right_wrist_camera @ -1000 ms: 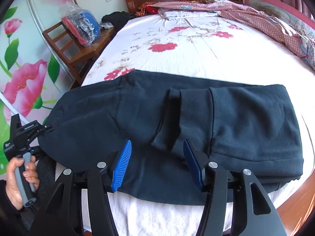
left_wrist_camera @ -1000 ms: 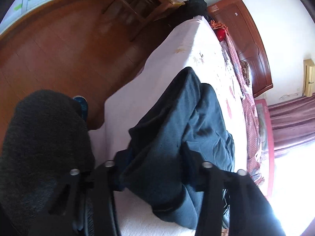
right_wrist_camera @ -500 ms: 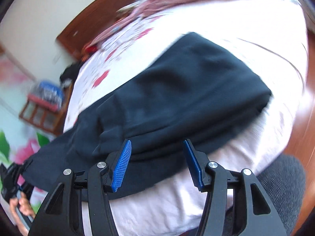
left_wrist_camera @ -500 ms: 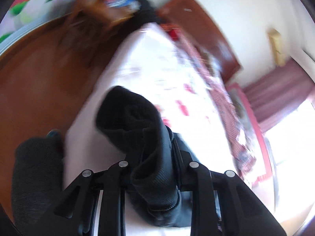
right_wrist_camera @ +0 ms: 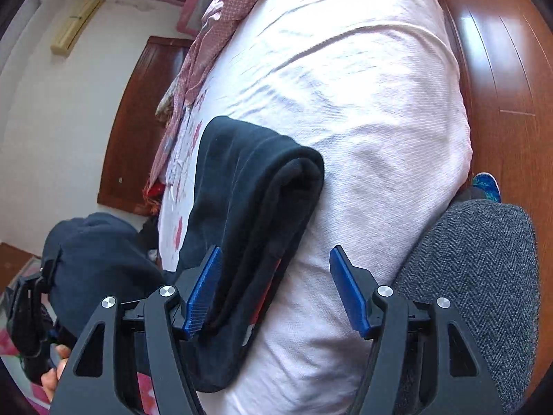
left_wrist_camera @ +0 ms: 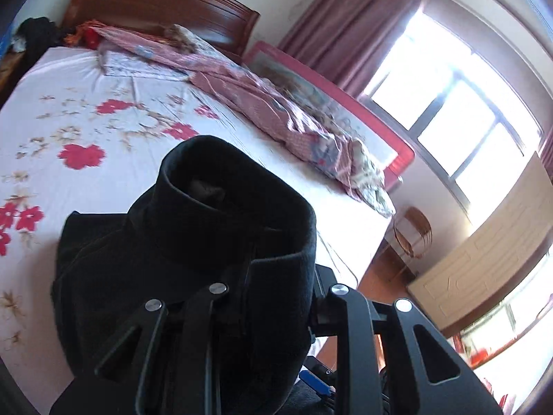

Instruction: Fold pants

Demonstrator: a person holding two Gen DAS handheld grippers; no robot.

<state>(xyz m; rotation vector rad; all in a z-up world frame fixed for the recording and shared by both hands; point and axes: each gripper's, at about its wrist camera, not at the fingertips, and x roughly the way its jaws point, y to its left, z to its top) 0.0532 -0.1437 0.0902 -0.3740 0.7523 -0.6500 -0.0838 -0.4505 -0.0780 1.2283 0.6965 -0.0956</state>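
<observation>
Dark pants are lying half-folded on the bed. Left gripper is clenching a lifted bunch of them. Right gripper fingers are spreading, gripping nothing, the folded edge lying loose between them.

No writing, label, brand or number can be read anywhere here; the bedsheet carries only printed red flowers, no words.

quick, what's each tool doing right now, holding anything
Left tool: closed on a bunched fold of the dark pants.
Right tool: open and opening wider; the pants' folded edge lies between its pads, not pinched.
</observation>
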